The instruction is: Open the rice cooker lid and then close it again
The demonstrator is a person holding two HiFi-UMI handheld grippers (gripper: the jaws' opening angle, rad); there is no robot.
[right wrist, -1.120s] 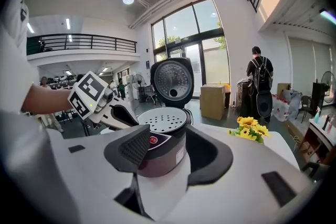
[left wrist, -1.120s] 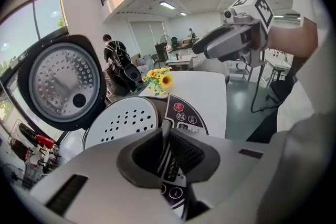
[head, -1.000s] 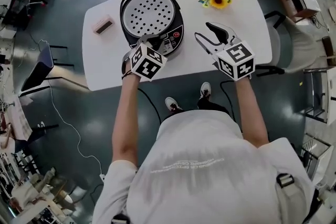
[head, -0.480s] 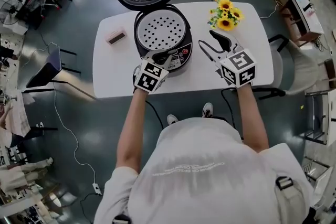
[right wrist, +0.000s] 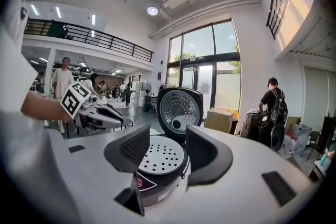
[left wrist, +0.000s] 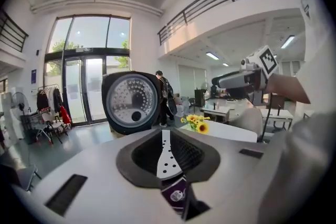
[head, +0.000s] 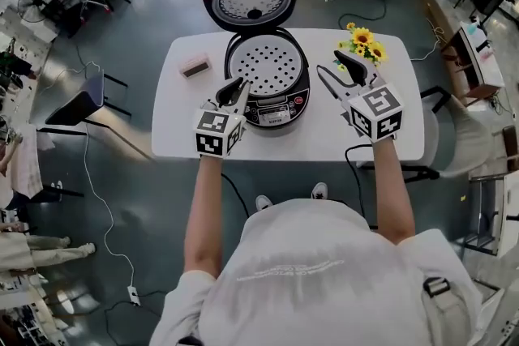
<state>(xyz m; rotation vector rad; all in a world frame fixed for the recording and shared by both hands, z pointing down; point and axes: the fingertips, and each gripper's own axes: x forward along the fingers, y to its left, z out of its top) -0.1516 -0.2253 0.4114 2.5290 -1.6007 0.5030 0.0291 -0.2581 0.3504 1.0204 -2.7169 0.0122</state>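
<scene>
Head view: rice cooker (head: 268,81) centred on white counter (head: 324,138), lid (head: 250,0) standing open at its far side.
Left tongs (head: 240,83): nearly closed, empty, by cooker's front-left edge.
Right tongs (head: 330,62): open, empty, right of cooker, near sunflowers (head: 363,44).

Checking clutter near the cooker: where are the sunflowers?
Head view: sunflowers sit at the table's far right, right of the open rice cooker, just beyond the right gripper.
</scene>
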